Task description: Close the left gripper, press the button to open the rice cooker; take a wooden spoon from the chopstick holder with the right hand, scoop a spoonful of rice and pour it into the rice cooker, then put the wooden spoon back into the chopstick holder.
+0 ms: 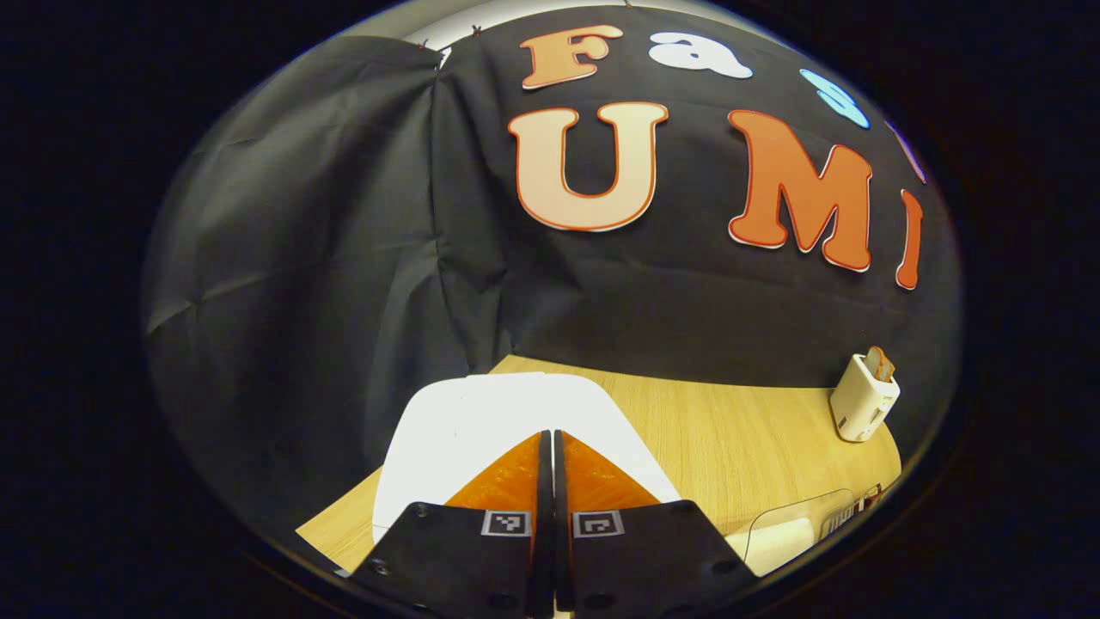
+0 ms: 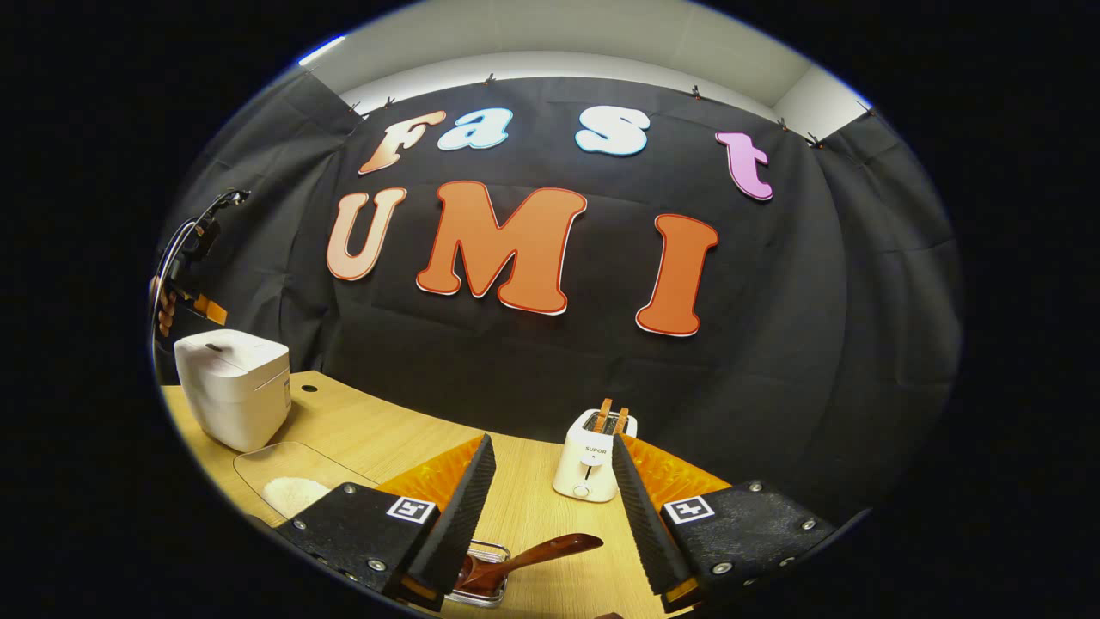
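Wooden table (image 2: pixel 533 507): wooden spoon (image 2: pixel 524 557) between wide-apart right gripper (image 2: pixel 550 490); left gripper (image 1: pixel 551 447) together over rice cooker (image 1: pixel 481 421).

A pale wooden table top (image 2: pixel 533 507) is showing a fine straight grain with a smooth, low sheen. A white plastic rice cooker (image 2: pixel 234 389) is looking smooth and softly satin. A clear glossy plastic tray (image 2: pixel 258 468) is catching light along its rim and holding white grainy rice (image 2: pixel 294 494). A reddish-brown wooden spoon (image 2: pixel 528 554) is shining as if lacquered, lying in a wire metal chopstick holder (image 2: pixel 487 585). A cream plastic toaster (image 2: pixel 593 460) is appearing smooth. The black cloth wall (image 2: pixel 816 344) is hanging matt and creased.
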{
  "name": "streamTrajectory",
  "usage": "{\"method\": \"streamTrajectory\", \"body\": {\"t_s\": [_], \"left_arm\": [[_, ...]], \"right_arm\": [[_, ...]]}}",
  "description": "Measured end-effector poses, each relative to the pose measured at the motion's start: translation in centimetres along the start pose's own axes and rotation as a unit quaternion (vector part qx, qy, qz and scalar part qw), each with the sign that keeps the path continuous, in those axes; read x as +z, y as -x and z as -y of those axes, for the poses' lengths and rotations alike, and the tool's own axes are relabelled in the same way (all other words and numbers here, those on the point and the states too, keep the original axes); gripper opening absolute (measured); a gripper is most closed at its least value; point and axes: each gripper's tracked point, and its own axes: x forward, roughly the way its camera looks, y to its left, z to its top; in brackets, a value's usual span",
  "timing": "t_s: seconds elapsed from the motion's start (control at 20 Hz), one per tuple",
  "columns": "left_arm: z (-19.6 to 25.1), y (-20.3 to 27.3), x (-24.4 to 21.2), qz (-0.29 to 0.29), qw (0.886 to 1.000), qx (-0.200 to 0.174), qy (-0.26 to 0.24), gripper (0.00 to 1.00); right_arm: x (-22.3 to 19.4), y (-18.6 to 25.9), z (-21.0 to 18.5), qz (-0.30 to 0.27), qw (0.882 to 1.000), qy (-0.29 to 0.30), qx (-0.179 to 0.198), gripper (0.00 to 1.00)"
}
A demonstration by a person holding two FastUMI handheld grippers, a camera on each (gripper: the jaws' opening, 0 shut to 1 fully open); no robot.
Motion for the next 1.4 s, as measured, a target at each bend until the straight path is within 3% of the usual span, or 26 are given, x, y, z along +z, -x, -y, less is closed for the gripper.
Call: {"method": "streamTrajectory", "body": {"t_s": [0.25, 0.6, 0.75, 1.0, 1.4], "left_arm": [[-1.0, -1.3, -4.3, -0.067, 0.997, -0.006, 0.030, 0.04], [-1.1, -1.4, -3.9, -0.045, 0.998, -0.006, 0.040, 0.04], [-0.7, 0.7, -0.5, 0.043, 0.999, 0.015, 0.002, 0.04], [0.1, 4.2, 6.3, 0.162, 0.985, 0.045, -0.029, 0.04], [1.3, 4.5, 5.7, 0.171, 0.984, 0.032, -0.031, 0.04]], "right_arm": [[-1.8, -0.5, 0.2, -0.020, 1.000, -0.010, 0.002, 0.81], [-3.9, -0.7, 0.2, -0.047, 0.998, -0.030, 0.004, 0.81], [-4.6, -0.9, -0.1, -0.055, 0.997, -0.052, 0.009, 0.82], [-6.4, -0.5, 0.1, -0.077, 0.996, -0.041, -0.003, 0.81], [-9.3, 0.0, 1.8, -0.114, 0.991, -0.062, -0.027, 0.82]]}}
